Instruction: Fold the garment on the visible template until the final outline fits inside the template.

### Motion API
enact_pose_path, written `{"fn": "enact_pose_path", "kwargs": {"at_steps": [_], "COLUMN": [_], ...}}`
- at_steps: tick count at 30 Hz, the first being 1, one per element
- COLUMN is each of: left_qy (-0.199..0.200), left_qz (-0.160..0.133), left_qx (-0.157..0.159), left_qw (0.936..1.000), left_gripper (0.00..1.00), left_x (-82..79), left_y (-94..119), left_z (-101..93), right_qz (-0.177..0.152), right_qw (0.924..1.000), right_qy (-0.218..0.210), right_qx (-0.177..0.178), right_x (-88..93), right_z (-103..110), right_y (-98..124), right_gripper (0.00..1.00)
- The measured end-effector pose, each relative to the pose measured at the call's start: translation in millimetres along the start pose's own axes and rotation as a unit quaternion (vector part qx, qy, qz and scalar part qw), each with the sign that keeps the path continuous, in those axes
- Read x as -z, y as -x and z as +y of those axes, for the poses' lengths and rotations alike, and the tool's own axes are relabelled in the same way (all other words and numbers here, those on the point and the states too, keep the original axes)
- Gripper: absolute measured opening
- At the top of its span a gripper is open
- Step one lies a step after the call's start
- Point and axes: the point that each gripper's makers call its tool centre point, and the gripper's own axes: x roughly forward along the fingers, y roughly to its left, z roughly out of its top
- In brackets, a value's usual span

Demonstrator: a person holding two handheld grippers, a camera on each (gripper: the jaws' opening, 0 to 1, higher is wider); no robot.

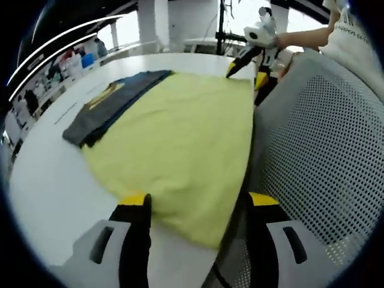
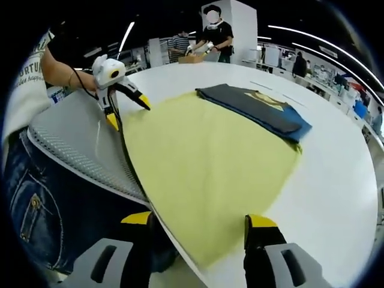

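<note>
Yellow-tipped jaws, left: my left gripper (image 1: 195, 210) shows at the bottom of the left gripper view, black jaws spread wide, with the near corner of the garment lying between them; nothing is pinched.
Yellow-tipped jaws, right: my right gripper (image 2: 201, 228) shows at the bottom of the right gripper view, jaws spread wide over the garment's near corner, gripping nothing.
Garment: a pale yellow cloth (image 1: 180, 144) lies flat on the counter, one long edge along the counter's near rim; in the right gripper view the same yellow cloth (image 2: 204, 162) spreads from the near rim toward the middle.
Mesh panel: a grey perforated sheet (image 1: 324, 162) hangs just beside the counter's rim, touching the yellow cloth's edge; it also shows in the right gripper view (image 2: 78, 144).
My body: blue jeans (image 2: 42, 204) press close against the mesh panel.
Counter: a round white counter (image 1: 48, 186) carries everything.
Folded clothes: a dark grey and blue stack (image 1: 111, 105) with a yellow print lies at the yellow cloth's far side, overlapping its edge; it also shows in the right gripper view (image 2: 255, 108).
Other people: two figures (image 2: 204, 39) stand past the counter's far side, holding grippers of their own.
</note>
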Motion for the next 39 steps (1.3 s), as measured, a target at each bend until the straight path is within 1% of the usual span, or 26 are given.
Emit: {"fn": "enact_pose_path", "kwargs": {"at_steps": [2,4,7,11,14,15,16,18,19,20,22,23,25,26,30,32,33,34,36,39], "left_qy": [0.002,-0.009,-0.003,-0.010,-0.005,-0.002,0.001,0.000,-0.005,-0.004,0.002,0.001,-0.003,-0.008,-0.003,-0.004,-0.006,-0.006,-0.010,-0.019], "left_qz": [0.002,0.007,0.007,0.011,0.009,0.009,0.010,0.015,0.016,0.017,0.015,0.015,0.016,0.017,0.017,0.016,0.020,0.020,0.024,0.029], "left_qx": [-0.001,-0.006,-0.005,-0.004,0.000,0.001,0.000,0.000,-0.002,-0.005,-0.005,-0.008,-0.010,-0.011,-0.011,-0.011,-0.011,-0.010,-0.013,-0.019], "left_qw": [1.0000,0.9999,1.0000,0.9999,0.9999,1.0000,1.0000,0.9999,0.9999,0.9998,0.9999,0.9999,0.9998,0.9998,0.9998,0.9998,0.9997,0.9997,0.9996,0.9992], "left_gripper": [0.58,0.55,0.55,0.55,0.54,0.53,0.50,0.46,0.46,0.48,0.46,0.46,0.43,0.42,0.35,0.28,0.22,0.19,0.18,0.15], "left_x": [2.1,4.3,3.9,5.6,5.7,4.9,4.8,6.2,7.3,7.9,8.9,8.8,8.8,8.3,8.0,7.2,7.7,7.8,7.4,8.4], "left_y": [0,0,1,1,2,2,3,5,5,6,6,7,8,9,8,8,8,8,8,9], "left_z": [1.8,4.7,5.2,5.3,5.8,6.5,7.9,10.3,11.5,12.9,12.7,13.3,12.9,12.8,11.6,10.9,10.7,10.1,10.9,13.4], "right_qz": [0.003,0.006,0.009,0.023,0.032,0.032,0.031,0.030,0.030,0.032,0.032,0.032,0.041,0.041,0.042,0.041,0.042,0.042,0.039,0.041], "right_qw": [1.0000,1.0000,0.9999,0.9992,0.9984,0.9985,0.9986,0.9986,0.9986,0.9984,0.9983,0.9981,0.9964,0.9967,0.9956,0.9954,0.9953,0.9953,0.9950,0.9946], "right_qy": [0.001,0.005,0.009,0.031,0.045,0.044,0.043,0.042,0.043,0.047,0.049,0.051,0.074,0.071,0.084,0.087,0.087,0.088,0.092,0.096], "right_qx": [0.002,0.003,0.006,0.001,0.005,0.005,0.006,0.007,0.007,0.006,0.002,0.003,0.009,0.007,0.006,0.008,0.005,0.003,-0.002,-0.004], "right_x": [1.5,3.2,4.4,8.7,11.2,10.6,9.9,9.8,9.9,10.2,10.4,10.8,12.9,12.9,12.0,11.4,11.6,12.2,12.3,13.4], "right_z": [-1,-3,-6,-5,-7,-8,-8,-10,-10,-9,-7,-8,-10,-9,-10,-11,-10,-10,-8,-8], "right_y": [0,1,2,2,1,1,1,1,1,1,1,1,1,1,1,1,2,2,2,3], "right_gripper": [0.57,0.56,0.54,0.56,0.53,0.53,0.52,0.50,0.50,0.50,0.52,0.51,0.49,0.50,0.50,0.45,0.41,0.35,0.24,0.14]}}
